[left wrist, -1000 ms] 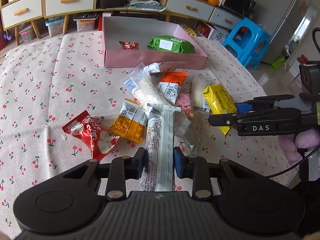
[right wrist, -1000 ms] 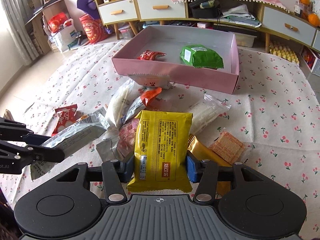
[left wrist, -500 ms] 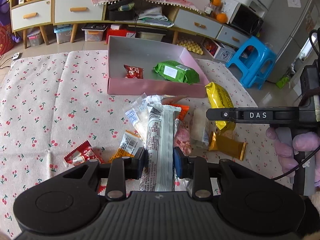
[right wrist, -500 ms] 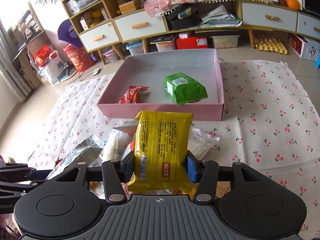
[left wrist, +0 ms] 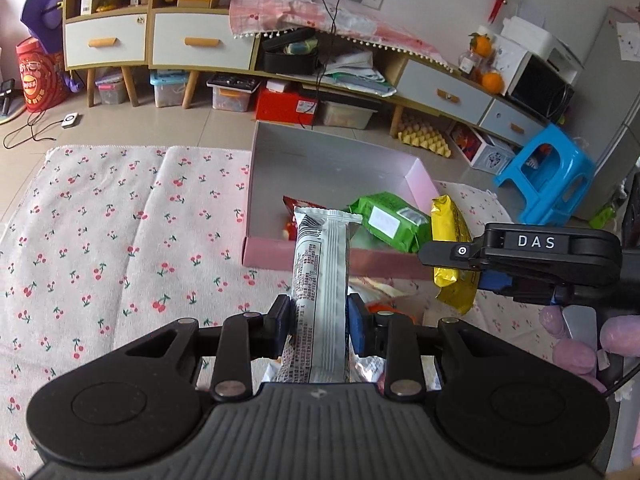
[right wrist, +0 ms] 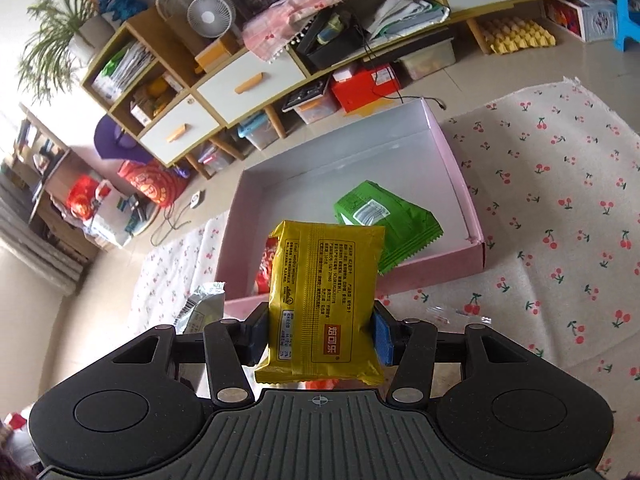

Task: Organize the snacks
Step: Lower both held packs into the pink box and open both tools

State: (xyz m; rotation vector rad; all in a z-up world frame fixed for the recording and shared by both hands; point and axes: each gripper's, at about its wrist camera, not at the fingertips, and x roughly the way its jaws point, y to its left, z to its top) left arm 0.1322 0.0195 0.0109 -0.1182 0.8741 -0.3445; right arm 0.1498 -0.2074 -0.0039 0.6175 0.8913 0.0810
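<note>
Your left gripper [left wrist: 318, 320] is matte black — a ribbed grey-black housing, two round raised discs at its shoulders, silver rivets on the linkage arms, blue pads lining the jaws. Your right gripper [right wrist: 320, 334] matches it, with a small crosshair mark on its ribbed top. From the side it carries white "DAS" lettering, and your right hand [left wrist: 580, 344] wears a lilac glove.

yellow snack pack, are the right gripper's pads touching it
Touching: the right wrist view shows the right gripper with both blue pads pressed against the yellow snack pack.
</note>
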